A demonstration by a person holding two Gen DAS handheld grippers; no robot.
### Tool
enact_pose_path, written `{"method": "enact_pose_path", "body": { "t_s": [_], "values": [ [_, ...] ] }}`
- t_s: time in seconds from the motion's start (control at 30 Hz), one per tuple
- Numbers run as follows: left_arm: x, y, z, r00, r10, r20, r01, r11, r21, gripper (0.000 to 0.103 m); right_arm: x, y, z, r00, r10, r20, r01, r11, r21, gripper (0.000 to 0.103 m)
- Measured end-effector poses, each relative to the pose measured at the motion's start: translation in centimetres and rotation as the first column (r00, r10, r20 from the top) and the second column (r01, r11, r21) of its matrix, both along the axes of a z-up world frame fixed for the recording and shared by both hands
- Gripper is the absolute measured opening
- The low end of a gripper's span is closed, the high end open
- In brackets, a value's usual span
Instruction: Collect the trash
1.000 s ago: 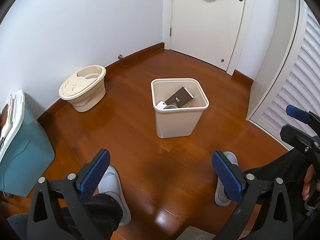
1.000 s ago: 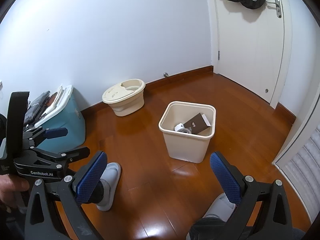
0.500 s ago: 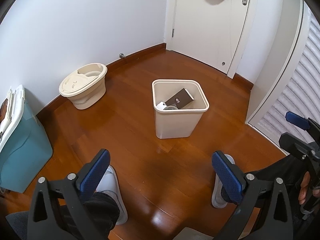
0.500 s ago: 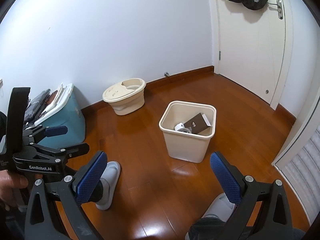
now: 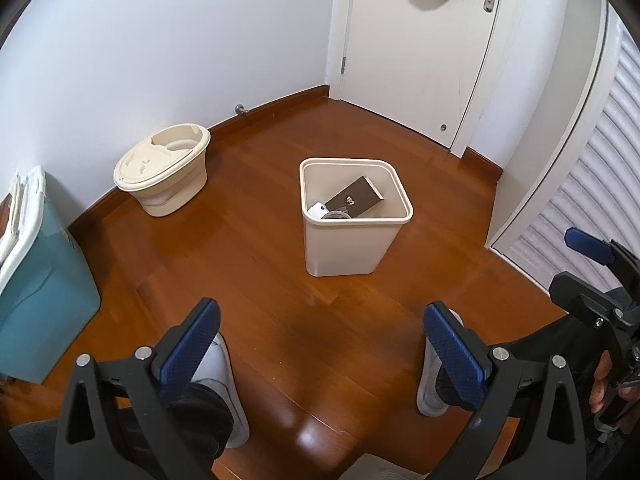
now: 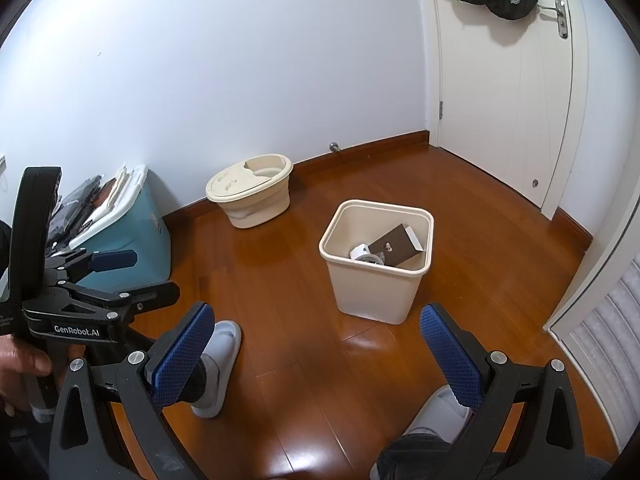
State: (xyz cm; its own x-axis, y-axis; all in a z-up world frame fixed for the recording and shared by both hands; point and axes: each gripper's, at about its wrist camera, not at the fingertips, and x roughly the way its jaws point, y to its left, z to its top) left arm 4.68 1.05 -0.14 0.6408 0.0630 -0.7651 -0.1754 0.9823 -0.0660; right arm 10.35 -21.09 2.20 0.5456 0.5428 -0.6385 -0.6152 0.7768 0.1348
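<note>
The left tool [image 5: 320, 340] and right tool [image 6: 316, 344] are held low in the frame with fingers spread apart, nothing gripped. The bin [image 5: 352, 220], set at frame centre on the wooden floor [image 5: 260, 280], already holds a dark box [image 5: 354, 198] and a white roll [image 5: 318, 211]. Both tools are pointed toward it, probably so it can be approached.

Home room — wood floor [image 5: 256, 280], door [image 5: 416, 60], bin [image 5: 352, 216]
</note>
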Motion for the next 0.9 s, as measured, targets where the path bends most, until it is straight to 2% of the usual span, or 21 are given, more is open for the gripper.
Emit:
{"method": "enact_pose_path", "body": {
  "t_s": [0.6, 0.9],
  "values": [
    [-0.17, -0.72, 0.12, 1.000, -0.001, 0.003, 0.001, 1.000, 0.023, 0.103, 0.09, -0.14, -0.21, 1.000, 0.011, -0.002, -0.011, 1.000, 0.003, 0.103],
    [0.12, -0.84, 0.19, 1.000, -0.009, -0.001, 0.009, 1.000, 0.011, 0.103, 0.06, -0.13, -0.21, 1.000, 0.017, 0.001, -0.017, 1.000, 0.004, 0.103]
  ]
}}
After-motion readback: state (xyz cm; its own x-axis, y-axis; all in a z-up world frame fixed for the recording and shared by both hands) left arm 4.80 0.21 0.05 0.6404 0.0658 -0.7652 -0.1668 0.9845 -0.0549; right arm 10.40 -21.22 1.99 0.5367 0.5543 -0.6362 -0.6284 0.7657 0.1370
